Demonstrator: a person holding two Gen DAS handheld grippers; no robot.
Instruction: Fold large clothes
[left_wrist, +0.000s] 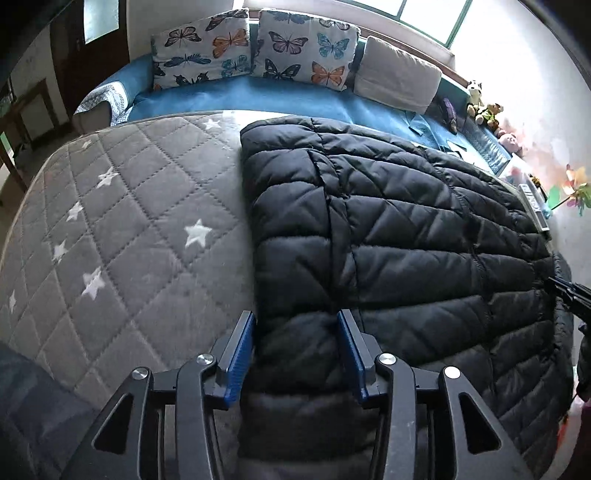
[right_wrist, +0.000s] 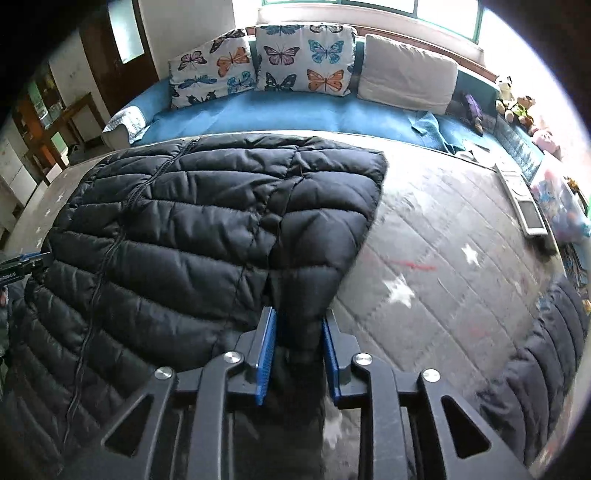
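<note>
A large black puffer jacket (left_wrist: 388, 236) lies spread on a grey quilted mat with white stars (left_wrist: 122, 229). My left gripper (left_wrist: 297, 343) straddles the jacket's near left edge, its blue pads wide apart with padded fabric between them. My right gripper (right_wrist: 299, 345) straddles the jacket's (right_wrist: 207, 229) near right edge, its pads closer together with a fold of fabric between them. The right gripper's tip shows in the left wrist view (left_wrist: 569, 291); the left gripper's tip shows in the right wrist view (right_wrist: 26, 264).
A blue sofa (left_wrist: 280, 99) with two butterfly cushions (left_wrist: 303, 48) and a beige cushion (left_wrist: 399, 74) runs behind the mat. Soft toys (left_wrist: 484, 107) and a remote (right_wrist: 524, 206) lie at the right. Another dark puffer piece (right_wrist: 546, 362) lies at the near right.
</note>
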